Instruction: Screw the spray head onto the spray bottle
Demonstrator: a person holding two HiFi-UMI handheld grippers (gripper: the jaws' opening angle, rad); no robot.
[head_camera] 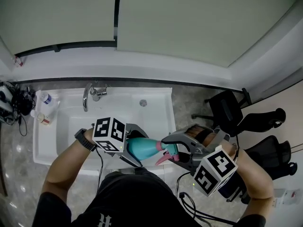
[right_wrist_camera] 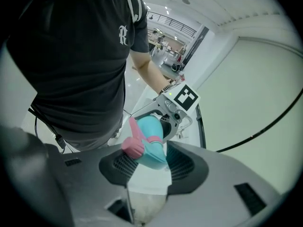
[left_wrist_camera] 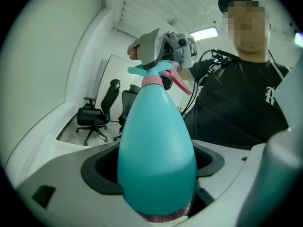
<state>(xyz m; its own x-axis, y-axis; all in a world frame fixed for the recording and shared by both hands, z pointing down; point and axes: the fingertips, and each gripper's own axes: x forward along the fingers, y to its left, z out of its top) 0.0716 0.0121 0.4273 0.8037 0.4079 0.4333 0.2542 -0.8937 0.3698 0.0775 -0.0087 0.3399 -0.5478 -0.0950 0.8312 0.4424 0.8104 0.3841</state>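
Spray head (right_wrist_camera: 147,143) sits on the neck of the teal spray bottle (left_wrist_camera: 156,126). I'm holding the bottle sideways in the air at the front of the sink (head_camera: 66,126), left gripper (left_wrist_camera: 156,169) clamped on its body, right gripper (right_wrist_camera: 150,167) pinching the head and pink trigger. Risks, as I judge them: a tilted head cross-threads, or a pad squeezes the trigger. Readable writing: only an "R" (right_wrist_camera: 123,34) on the shirt; the bottle shows no label.
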